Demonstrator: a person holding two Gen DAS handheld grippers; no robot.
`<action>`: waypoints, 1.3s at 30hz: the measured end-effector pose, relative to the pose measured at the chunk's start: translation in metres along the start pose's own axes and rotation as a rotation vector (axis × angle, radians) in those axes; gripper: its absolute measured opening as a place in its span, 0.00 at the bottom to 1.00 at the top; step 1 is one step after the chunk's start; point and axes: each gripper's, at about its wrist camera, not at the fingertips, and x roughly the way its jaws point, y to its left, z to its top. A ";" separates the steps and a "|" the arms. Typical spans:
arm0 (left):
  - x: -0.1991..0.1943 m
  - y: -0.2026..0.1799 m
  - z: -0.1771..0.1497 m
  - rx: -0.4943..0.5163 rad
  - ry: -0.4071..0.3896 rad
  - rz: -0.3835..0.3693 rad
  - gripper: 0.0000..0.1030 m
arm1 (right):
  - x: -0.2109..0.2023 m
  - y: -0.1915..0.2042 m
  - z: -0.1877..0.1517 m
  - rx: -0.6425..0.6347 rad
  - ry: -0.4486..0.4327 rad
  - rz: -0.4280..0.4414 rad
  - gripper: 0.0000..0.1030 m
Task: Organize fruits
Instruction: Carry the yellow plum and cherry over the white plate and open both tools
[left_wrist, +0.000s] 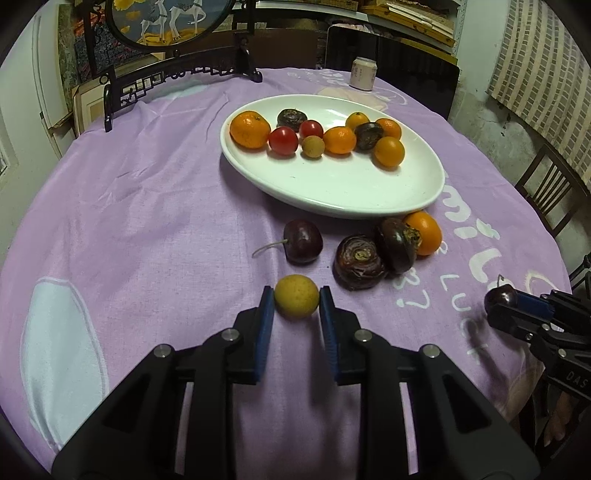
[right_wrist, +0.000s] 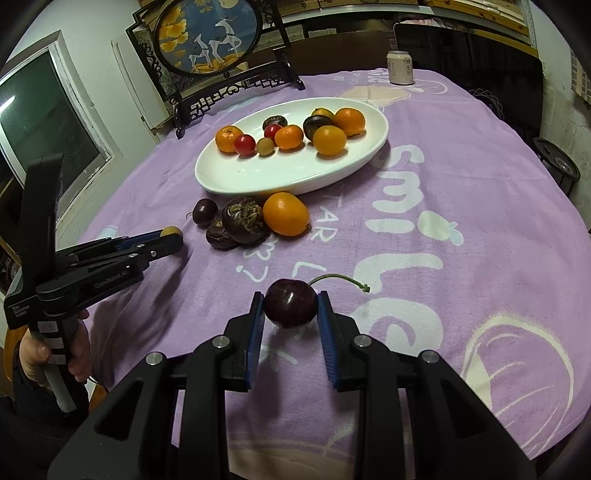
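My left gripper (left_wrist: 296, 301) is shut on a small yellow round fruit (left_wrist: 296, 301), low over the purple cloth; it also shows in the right wrist view (right_wrist: 171, 236). My right gripper (right_wrist: 291, 306) is shut on a dark cherry (right_wrist: 291, 303) with a green stem; it shows at the right edge of the left wrist view (left_wrist: 504, 299). A white oval plate (left_wrist: 351, 192) holds several oranges, cherry tomatoes, dark fruits and a tan fruit. In front of the plate lie another cherry (left_wrist: 303, 242), two dark brown fruits (left_wrist: 359, 262) and an orange (left_wrist: 424, 232).
A purple cloth (left_wrist: 147, 206) with white lettering covers the round table. A carved black stand with a round deer picture (right_wrist: 210, 37) stands at the back left. A can (left_wrist: 363, 73) stands at the far edge. Dark chairs stand behind and to the right.
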 end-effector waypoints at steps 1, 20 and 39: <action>0.000 0.001 0.000 -0.006 0.002 -0.004 0.24 | -0.001 0.001 0.000 -0.003 -0.002 -0.001 0.28; -0.035 -0.001 0.030 0.015 -0.075 -0.014 0.24 | 0.000 0.010 0.040 -0.055 -0.059 0.014 0.28; 0.070 0.000 0.178 -0.012 0.000 -0.019 0.24 | 0.094 0.004 0.156 -0.173 -0.038 -0.030 0.28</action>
